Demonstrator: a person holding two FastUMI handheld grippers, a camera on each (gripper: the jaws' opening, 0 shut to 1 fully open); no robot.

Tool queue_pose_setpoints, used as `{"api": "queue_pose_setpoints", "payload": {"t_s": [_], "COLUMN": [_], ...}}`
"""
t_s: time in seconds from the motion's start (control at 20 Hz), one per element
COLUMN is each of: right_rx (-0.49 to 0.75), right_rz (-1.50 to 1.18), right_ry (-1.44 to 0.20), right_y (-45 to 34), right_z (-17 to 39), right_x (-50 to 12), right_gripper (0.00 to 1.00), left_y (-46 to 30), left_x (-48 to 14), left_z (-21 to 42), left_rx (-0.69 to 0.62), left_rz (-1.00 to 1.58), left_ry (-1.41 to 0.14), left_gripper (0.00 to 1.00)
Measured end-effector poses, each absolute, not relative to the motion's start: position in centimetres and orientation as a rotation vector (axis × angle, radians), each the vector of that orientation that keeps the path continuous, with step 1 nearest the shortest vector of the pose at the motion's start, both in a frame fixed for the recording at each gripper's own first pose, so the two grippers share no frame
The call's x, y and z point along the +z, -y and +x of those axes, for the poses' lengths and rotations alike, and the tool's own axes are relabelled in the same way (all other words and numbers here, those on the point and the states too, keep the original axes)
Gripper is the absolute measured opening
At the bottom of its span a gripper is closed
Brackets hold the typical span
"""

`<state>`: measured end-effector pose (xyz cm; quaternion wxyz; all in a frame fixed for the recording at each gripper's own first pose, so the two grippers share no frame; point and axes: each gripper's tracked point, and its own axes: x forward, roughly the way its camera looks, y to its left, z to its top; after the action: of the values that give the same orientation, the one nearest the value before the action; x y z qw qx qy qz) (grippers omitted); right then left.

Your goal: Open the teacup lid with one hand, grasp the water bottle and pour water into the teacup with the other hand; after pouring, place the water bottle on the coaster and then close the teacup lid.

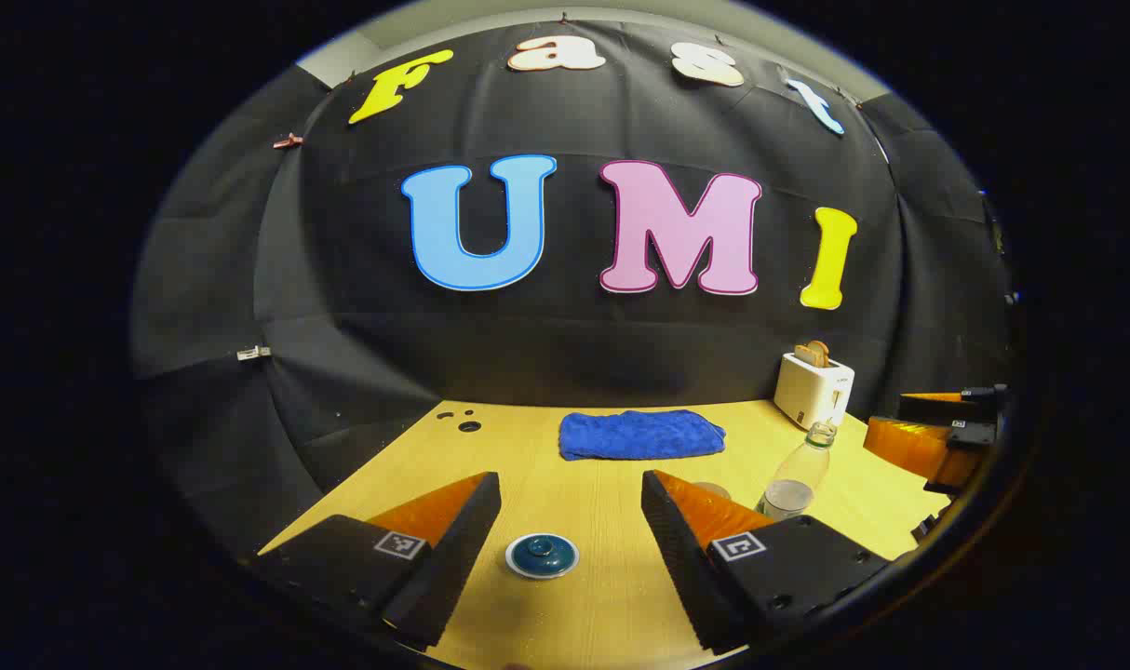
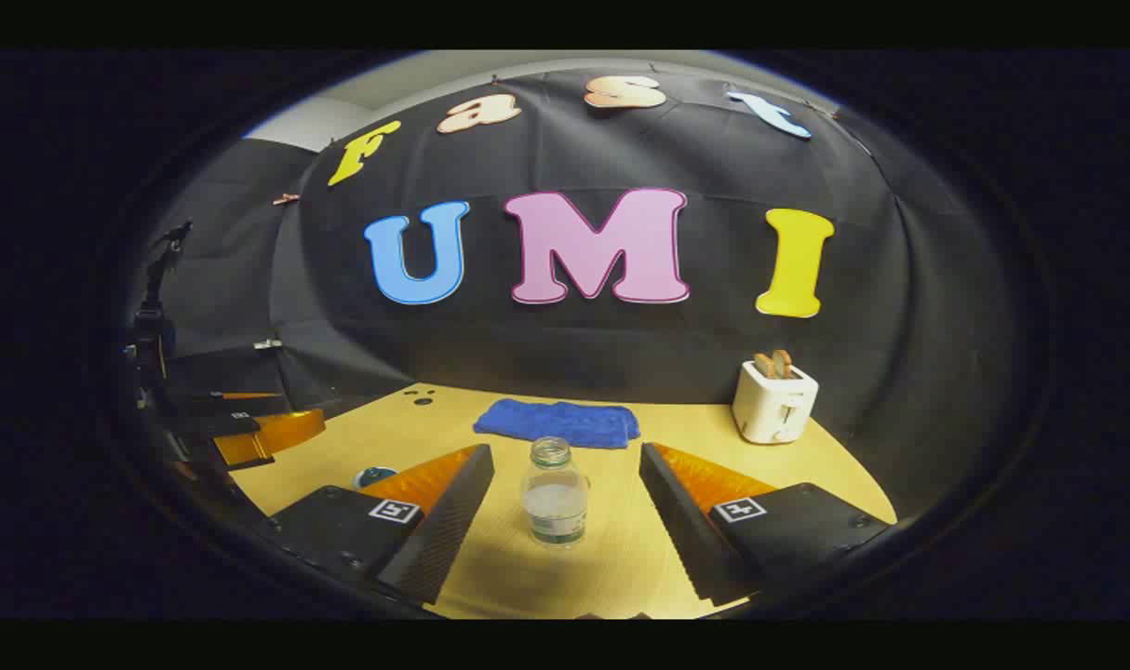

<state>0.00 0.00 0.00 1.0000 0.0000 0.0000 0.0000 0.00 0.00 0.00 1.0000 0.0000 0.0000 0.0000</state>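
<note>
A dark blue teacup with its lid on stands on the wooden table, between and below the fingers of my left gripper, which is open and holds nothing. Its rim also peeks out as the teacup behind my right gripper's left finger. A clear water bottle, partly filled and upright, stands between the spread fingers of my right gripper, untouched. From the left gripper view the bottle is to the right. A pale round disc, perhaps the coaster, lies beside it, half hidden.
A folded blue towel lies at the back of the table, also seen as the towel. A white toaster with bread stands back right. The other gripper is at the far right, and the left gripper shows at the left edge.
</note>
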Motion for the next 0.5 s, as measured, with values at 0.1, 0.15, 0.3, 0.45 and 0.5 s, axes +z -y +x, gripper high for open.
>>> {"api": "queue_pose_setpoints", "payload": {"t_s": [0.1,0.15,0.3,0.45,0.5], "right_rx": [0.011,0.017,0.025,0.024,0.023], "right_rz": [0.0,-0.001,-0.013,-0.008,-0.008], "right_ry": [-0.013,-0.015,-0.026,-0.045,-0.049], "right_y": [-0.3,-0.5,-0.7,-1.0,-1.0], "right_z": [0.3,0.3,0.5,0.6,0.7], "right_x": [-0.4,-0.4,-0.9,-1.6,-1.8], "right_gripper": [0.98,0.98,0.98,0.98,0.98], "left_y": [-0.6,-0.8,-1.4,-1.4,-1.5], "left_x": [-0.4,-0.6,-1.5,-2.5,-3.0], "left_z": [0.0,0.2,0.3,0.6,0.7], "left_rx": [0.014,0.02,0.029,0.029,0.026], "left_rz": [0.01,0.009,-0.012,-0.021,-0.015], "left_ry": [-0.003,-0.008,-0.021,-0.042,-0.047], "left_gripper": [0.95,0.95,0.96,0.95,0.95]}}
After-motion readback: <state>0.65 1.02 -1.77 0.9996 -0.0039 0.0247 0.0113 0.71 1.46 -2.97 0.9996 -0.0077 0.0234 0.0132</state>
